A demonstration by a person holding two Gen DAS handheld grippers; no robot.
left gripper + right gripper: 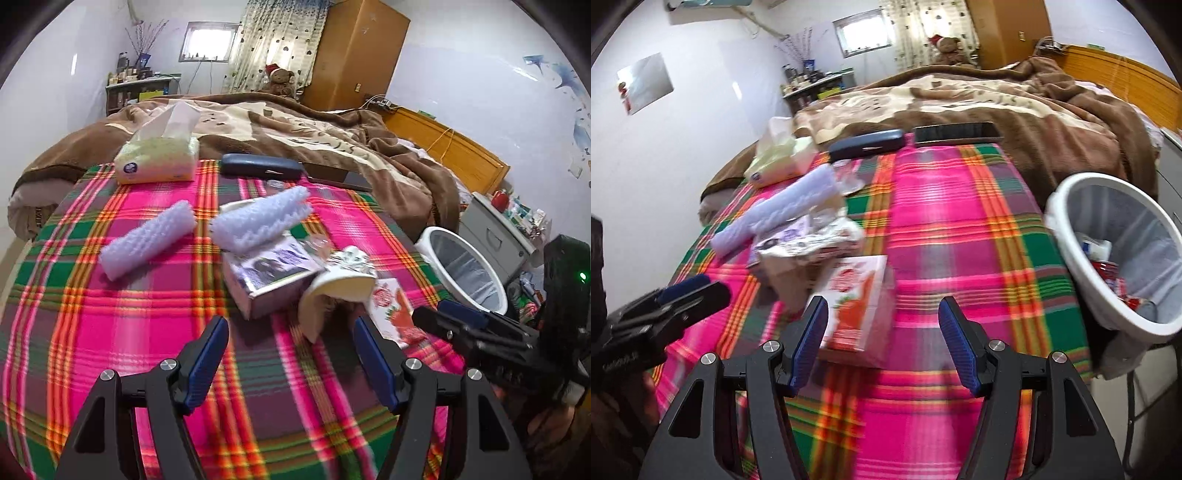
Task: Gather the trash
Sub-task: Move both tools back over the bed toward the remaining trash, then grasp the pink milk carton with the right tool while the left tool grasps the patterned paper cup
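Observation:
On the plaid bedspread (155, 332) lies loose trash: two white foam rolls (147, 240) (258, 221), a small box with a purple picture (269, 277), a crushed paper cup (336, 291) and a red-and-white carton (395, 310). My left gripper (290, 332) hovers open just short of the box and cup, nothing between its fingers. My right gripper (882, 314) is open too, and the carton (857, 299) lies right by its left fingertip. Each gripper shows in the other's view: the right gripper (443, 315), the left gripper (694, 291). A white trash bin (1067, 236) holding some wrappers stands at the bed's right edge.
At the far side of the spread lie a tissue pack (155, 158), a dark glasses case (262, 166) and a flat dark phone (956, 133). Behind them is a rumpled brown blanket (332, 125). A grey bedside cabinet (495, 236) stands past the bin.

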